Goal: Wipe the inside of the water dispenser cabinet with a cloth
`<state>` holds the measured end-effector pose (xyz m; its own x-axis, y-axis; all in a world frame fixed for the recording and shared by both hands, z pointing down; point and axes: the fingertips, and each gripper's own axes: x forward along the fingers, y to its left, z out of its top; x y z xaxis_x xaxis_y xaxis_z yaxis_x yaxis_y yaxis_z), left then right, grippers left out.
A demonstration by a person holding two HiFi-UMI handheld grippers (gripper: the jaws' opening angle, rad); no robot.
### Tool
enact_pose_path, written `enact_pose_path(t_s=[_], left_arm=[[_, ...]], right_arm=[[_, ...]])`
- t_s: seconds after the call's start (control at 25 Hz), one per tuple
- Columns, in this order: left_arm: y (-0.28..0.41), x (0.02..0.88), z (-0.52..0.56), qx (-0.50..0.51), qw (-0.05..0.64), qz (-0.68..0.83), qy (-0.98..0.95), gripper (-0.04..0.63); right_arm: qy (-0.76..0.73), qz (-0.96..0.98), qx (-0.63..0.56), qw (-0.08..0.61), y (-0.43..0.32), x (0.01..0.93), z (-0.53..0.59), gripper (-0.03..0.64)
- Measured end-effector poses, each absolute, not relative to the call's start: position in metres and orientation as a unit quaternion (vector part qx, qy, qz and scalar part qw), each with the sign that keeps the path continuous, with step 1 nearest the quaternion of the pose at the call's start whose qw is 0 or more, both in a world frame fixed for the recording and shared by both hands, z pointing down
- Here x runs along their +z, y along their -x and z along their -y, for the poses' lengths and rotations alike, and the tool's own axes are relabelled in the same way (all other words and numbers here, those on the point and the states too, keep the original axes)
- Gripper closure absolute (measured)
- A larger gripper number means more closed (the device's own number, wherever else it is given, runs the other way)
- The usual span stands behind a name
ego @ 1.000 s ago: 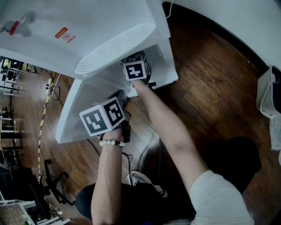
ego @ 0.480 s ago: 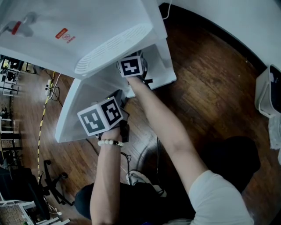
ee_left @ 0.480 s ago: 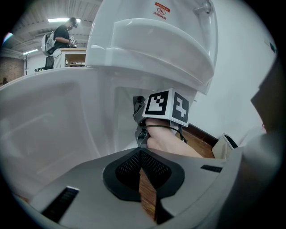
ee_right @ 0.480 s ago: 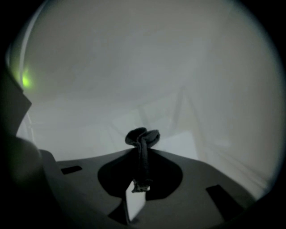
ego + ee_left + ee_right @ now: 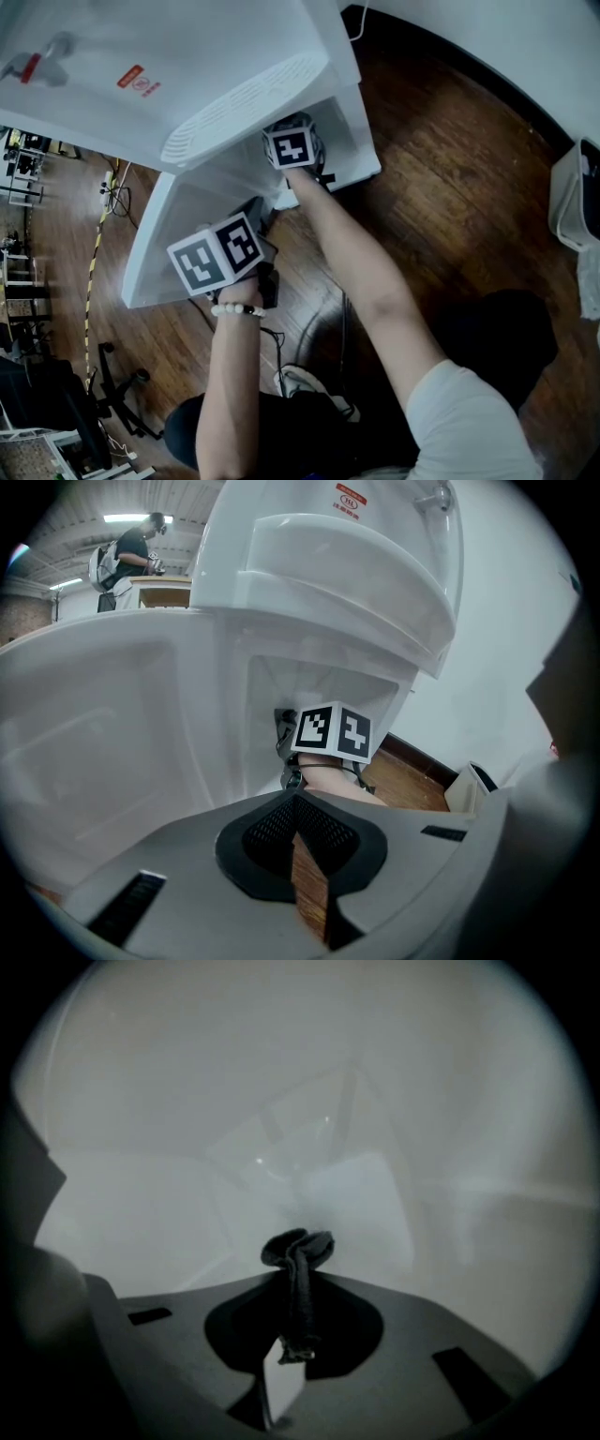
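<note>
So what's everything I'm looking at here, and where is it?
water dispenser: one, white, upper left of the head view
cabinet door: one, white, swung open at the left
tap: one, red, on the dispenser's front
cloth: one, dark, inside the cabinet
floor: dark wood, under everything
container: one, white, right edge
bystander: one, far behind the dispenser
bracelet: one, pale beads, left wrist
left hand-held gripper: one, grey, jaws together and empty, outside by the door
right hand-held gripper: one, grey, jaws shut on the cloth, inside the cabinet
</note>
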<state>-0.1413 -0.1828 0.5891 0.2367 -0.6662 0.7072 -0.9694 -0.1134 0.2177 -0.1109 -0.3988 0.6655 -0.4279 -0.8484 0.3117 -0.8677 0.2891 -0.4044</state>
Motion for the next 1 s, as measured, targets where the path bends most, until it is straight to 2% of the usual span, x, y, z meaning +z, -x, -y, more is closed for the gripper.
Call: enact_pose_path(t_s=[0.4, 0.56, 1.0], left_arm=[[0.145, 0.6, 0.186, 0.231, 0.345, 0.574, -0.706, 0.598], [0.145, 0.602, 0.188, 0.231, 0.347, 0.575, -0.704, 0.598], [0.133, 0.6, 0.191, 0.233, 0.341, 0.573, -0.708, 0.598]], right_arm=[[-0.529, 0.794, 0.293, 0.066, 0.114, 0.738, 0.393, 0.569], [-0.524, 0.803, 0.27, 0.084, 0.12, 0.748, 0.39, 0.569], [-0.517, 0.82, 0.246, 0.023, 0.116, 0.69, 0.395, 0.568]])
